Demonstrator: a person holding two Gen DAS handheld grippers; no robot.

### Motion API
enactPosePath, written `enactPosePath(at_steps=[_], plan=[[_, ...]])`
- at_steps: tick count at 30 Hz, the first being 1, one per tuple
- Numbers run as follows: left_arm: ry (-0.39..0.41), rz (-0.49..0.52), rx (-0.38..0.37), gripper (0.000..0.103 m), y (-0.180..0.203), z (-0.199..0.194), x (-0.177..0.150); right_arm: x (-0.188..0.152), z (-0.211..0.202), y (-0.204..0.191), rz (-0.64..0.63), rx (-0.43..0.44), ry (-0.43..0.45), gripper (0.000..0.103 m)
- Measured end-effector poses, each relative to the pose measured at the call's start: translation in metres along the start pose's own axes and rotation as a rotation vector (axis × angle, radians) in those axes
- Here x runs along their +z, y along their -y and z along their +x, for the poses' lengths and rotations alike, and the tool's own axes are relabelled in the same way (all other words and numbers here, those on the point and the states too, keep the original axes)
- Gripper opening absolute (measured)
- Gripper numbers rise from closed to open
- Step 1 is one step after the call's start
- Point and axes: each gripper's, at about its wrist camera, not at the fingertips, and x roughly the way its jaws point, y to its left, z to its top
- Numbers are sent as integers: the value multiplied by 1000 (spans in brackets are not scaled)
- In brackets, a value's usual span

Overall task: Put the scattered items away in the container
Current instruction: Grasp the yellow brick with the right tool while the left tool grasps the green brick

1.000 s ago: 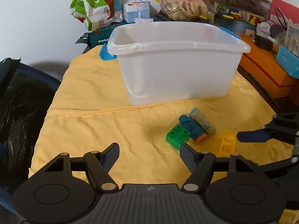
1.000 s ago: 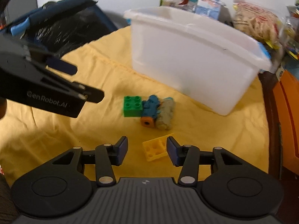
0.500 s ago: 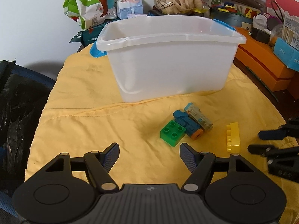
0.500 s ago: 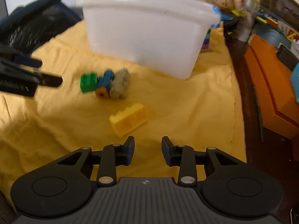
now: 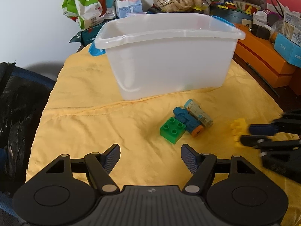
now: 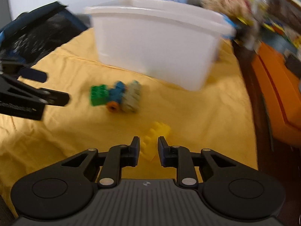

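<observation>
I find the small yellow plastic studded brick (image 6: pixel 150 145) between my right gripper's (image 6: pixel 148 146) closing fingers, long axis pointing ahead along them; left gripper (image 5: pixel 150 156) farther off, fingers apart, empty

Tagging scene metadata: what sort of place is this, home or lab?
Likely a home room, a cluttered table used for play or storage. A yellow cloth covers the surface, toy bricks such as the green brick lie by a white plastic bin, and snack bags and boxes crowd the back.
</observation>
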Motion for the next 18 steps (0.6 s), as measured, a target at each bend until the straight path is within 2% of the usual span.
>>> enactPosePath(at_steps=[4,10,12,14,16,18], plan=[[-3,-8,-4,75,0,3,1,-4,-2,5,4,-48,-31,29],[3,1,-12,75,3,6,3,-1,-8,19,52,-66,27,29],[2,6,-12,75,4,6,4,0,-12,18,-7,-13,52,29],[8,11,-11,75,5,6,4,-1,-17,7,-136,10,48,32],[8,10,-12,75,6,7,6,-3,-15,-6,-254,-7,55,34],[6,10,-13,75,6,9,7,-3,-5,-11,-318,-23,40,32]])
